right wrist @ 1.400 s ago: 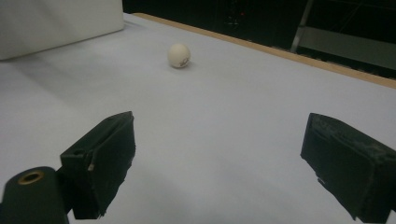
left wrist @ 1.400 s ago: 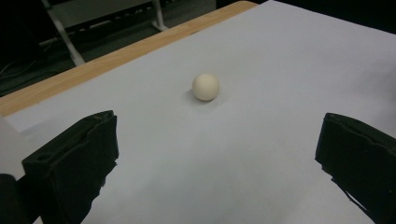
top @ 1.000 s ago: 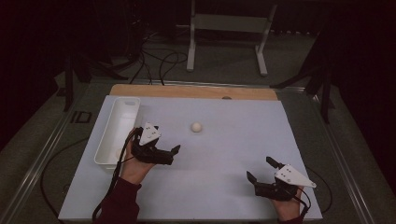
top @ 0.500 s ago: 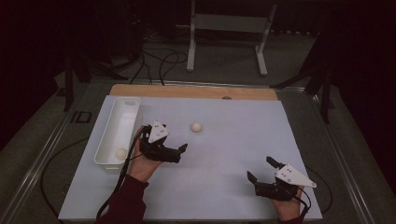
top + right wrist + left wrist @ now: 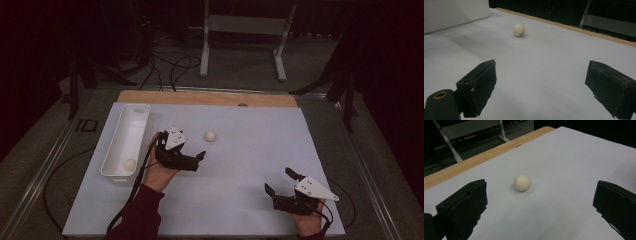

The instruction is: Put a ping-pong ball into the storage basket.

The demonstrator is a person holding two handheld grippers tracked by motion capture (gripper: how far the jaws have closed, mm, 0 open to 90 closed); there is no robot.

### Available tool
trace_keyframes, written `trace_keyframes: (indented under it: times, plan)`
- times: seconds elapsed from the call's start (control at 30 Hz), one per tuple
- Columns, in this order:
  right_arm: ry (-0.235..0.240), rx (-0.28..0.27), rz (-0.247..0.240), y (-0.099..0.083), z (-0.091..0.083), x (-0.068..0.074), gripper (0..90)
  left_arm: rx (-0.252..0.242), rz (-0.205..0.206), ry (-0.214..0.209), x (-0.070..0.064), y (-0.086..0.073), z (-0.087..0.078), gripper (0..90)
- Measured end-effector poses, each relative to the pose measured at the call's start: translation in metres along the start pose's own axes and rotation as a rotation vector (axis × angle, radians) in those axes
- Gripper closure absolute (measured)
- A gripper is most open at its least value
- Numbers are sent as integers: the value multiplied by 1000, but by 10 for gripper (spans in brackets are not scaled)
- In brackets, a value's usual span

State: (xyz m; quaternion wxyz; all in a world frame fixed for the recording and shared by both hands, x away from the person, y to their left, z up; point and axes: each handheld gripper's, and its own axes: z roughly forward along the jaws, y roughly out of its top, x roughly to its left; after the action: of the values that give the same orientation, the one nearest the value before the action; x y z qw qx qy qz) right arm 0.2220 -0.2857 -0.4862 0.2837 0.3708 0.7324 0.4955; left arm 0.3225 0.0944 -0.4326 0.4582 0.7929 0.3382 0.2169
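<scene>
So the biggest thing in the high view was the white sheet (image 5: pixel 240 165) covering the table, with a strip of wooden edge (image 5: pixel 205 98) showing along the far side. On the left part of the sheet sat a long white tray (image 5: pixel 142 117), and inside it, down at the near end, was one small white ball (image 5: pixel 130 164).

The left gripper (image 5: pixel 196 161) was held just right of the tray, pointing out toward the middle of the sheet. Its jaws were spread wide apart with nothing between them. In the left gripper view you could see the loose ball (image 5: pixel 522 182) sitting on the sheet a bit ahead of the jaws, roughly lined up with the gap, but well clear of both pads, so no contact.

The right gripper (image 5: pixel 280 182) was way over at the near right corner of the sheet, resting low, jaws also spread open and empty. From the right gripper view the same ball looked far off across the sheet, with the tray wall behind it at upper left.

That loose ball was the smallest thing out there: lying on bare sheet, right of the tray, beyond the left gripper, and well apart from the right one.
</scene>
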Motion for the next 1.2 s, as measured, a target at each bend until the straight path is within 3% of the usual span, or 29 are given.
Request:
trace_keyframes:
  times: [1.2]
  plan:
    - [0,0,-3,0,0,0,96,24,0,-13,3,6,26,2]
